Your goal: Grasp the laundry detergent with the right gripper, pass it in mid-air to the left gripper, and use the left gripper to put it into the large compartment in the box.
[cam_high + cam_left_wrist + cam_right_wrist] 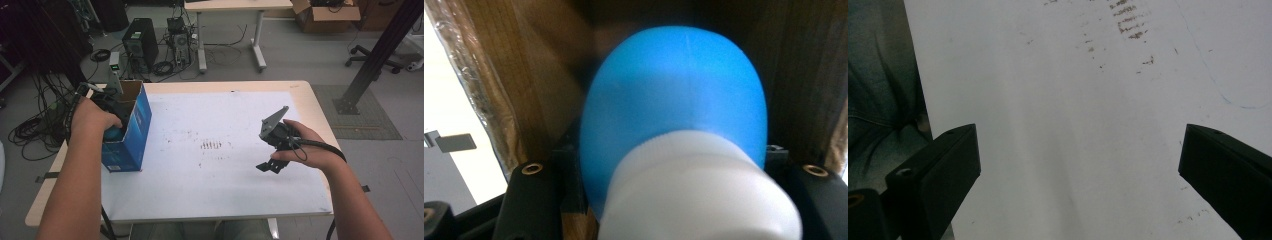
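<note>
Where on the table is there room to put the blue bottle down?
The white sheet is bare between the blue box and the right gripper, and along its near edge. The table's left edge is crowded: there the left gripper holds the blue bottle inside the box.

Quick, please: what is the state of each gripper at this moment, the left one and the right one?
Left gripper: closed on the blue bottle, inside the blue box.
Right gripper: open, holding nothing, above the white sheet.

Left claw [111, 131] inside open blue box [131, 135] at table's [305, 90] left edge; right claw [268, 166] over white sheet [225, 190].
</note>
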